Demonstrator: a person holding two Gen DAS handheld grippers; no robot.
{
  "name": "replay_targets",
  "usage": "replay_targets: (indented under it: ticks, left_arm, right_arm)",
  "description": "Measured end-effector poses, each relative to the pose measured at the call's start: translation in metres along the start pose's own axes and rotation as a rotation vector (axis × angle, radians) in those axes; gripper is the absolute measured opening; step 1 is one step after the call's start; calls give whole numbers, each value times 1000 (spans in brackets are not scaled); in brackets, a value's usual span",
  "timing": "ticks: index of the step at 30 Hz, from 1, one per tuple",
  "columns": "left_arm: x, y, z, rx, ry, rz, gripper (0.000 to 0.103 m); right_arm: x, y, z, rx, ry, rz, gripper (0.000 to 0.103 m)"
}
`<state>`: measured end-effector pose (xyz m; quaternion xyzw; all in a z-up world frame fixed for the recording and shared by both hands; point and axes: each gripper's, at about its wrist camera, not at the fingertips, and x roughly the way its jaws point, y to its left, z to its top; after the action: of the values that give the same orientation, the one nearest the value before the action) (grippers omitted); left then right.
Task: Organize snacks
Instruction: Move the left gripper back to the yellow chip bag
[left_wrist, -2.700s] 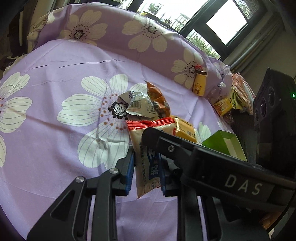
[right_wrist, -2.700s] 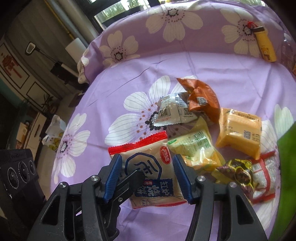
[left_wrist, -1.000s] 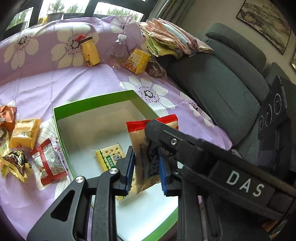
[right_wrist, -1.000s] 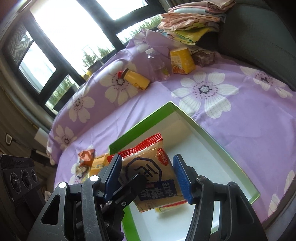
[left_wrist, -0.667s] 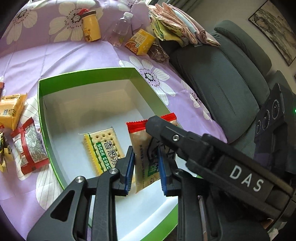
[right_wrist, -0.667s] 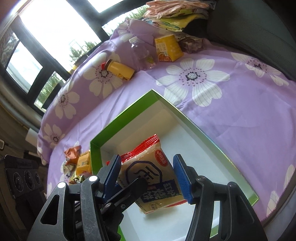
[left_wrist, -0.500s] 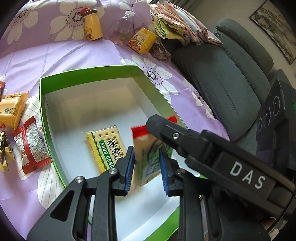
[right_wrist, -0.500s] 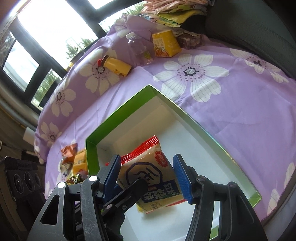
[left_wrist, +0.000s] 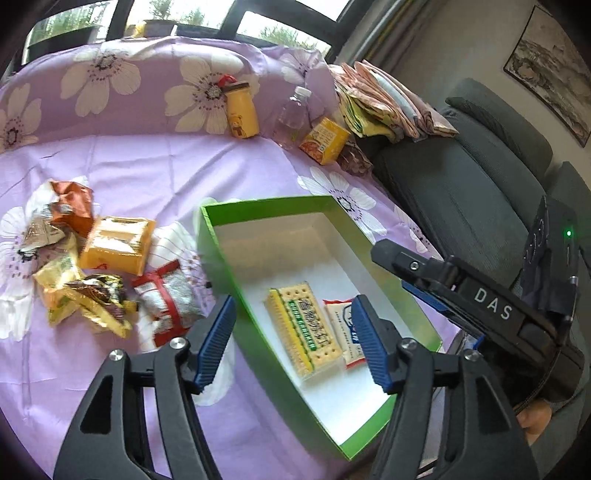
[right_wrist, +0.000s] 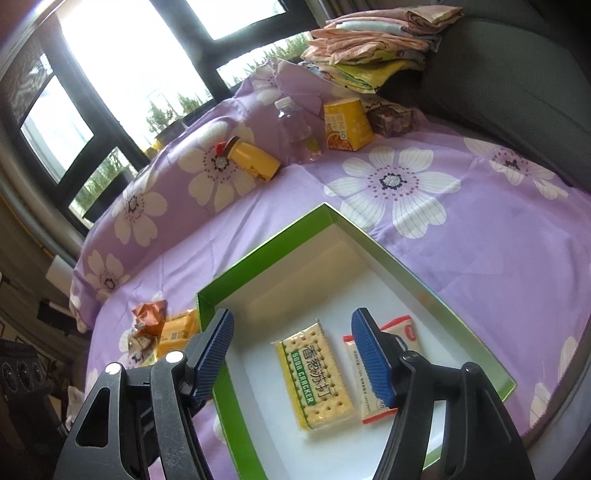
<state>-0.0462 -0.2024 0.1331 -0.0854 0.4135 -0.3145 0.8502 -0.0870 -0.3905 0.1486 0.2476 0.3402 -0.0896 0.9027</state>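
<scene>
A green box (left_wrist: 216, 240) with a white inside (right_wrist: 207, 295) lies on the purple flowered cover. In it lie a soda cracker pack (left_wrist: 303, 326) (right_wrist: 317, 376) and beside it a red-edged snack packet (left_wrist: 345, 328) (right_wrist: 384, 369). My left gripper (left_wrist: 295, 343) is open and empty above the box's near left rim. My right gripper (right_wrist: 295, 354) is open and empty above the box; it also shows in the left wrist view (left_wrist: 417, 280). A pile of loose snacks lies left of the box: an orange-yellow pack (left_wrist: 116, 245), a red-and-silver packet (left_wrist: 166, 302), a gold wrapper (left_wrist: 88, 299).
At the back stand a yellow bottle (left_wrist: 242, 112), a clear water bottle (left_wrist: 293, 110) and a yellow carton (left_wrist: 325, 140). Folded cloths (left_wrist: 384, 99) lie on a grey sofa (left_wrist: 461, 177) to the right. The box's near corner reaches the cover's front edge.
The left gripper carried the red-edged packet from the snack pile over the box, then opened. The packet now lies in the box beside the cracker pack. Both grippers have pulled back.
</scene>
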Motion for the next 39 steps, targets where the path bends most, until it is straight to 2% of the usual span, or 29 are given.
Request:
replay_targets:
  ticks: [4,12,16,18,21,24,26,29,32,36,39]
  left_arm:
    - [-37,45,-4,-43,-57,97,86]
    - [-85,157,-27,-188,-100,291,88]
    - [-87,207,-47,-308,-100,296,88]
    - [-83,225,-56,-360,-69,296,88]
    - [-82,239,-58,-372,-40,295,87]
    - [-89,250,-59,-424,-68,322,87]
    - [-90,251,-59,-429,-64,283,87]
    - [-88,245,-58,-405,-58,282,88]
    - [-88,243,-59,-381,-59,329,88]
    - [-84,248,-60,-405,-48,305,88]
    - [-83,246,-60,-408,-42,290,88]
  right_arm:
    - [5,28,-8,-51,17,63,77]
    - [42,96,-41,-199,124,103,77]
    - [74,125,-62,-247,207,110,77]
    - [90,137,-70,-266,244,117,77]
    - [113,150,-78,-277,288,129,77]
    - [132,162,-84,-297,317,115,75]
    - [141,170,-87,-336,302,105,75]
    - [158,171,-93,-359,328,84,64]
    - [163,164,-95,-301,364,167,45]
    - [149,164,-98,-312,348,166,41]
    - [138,169,-107,-307,391,243,41]
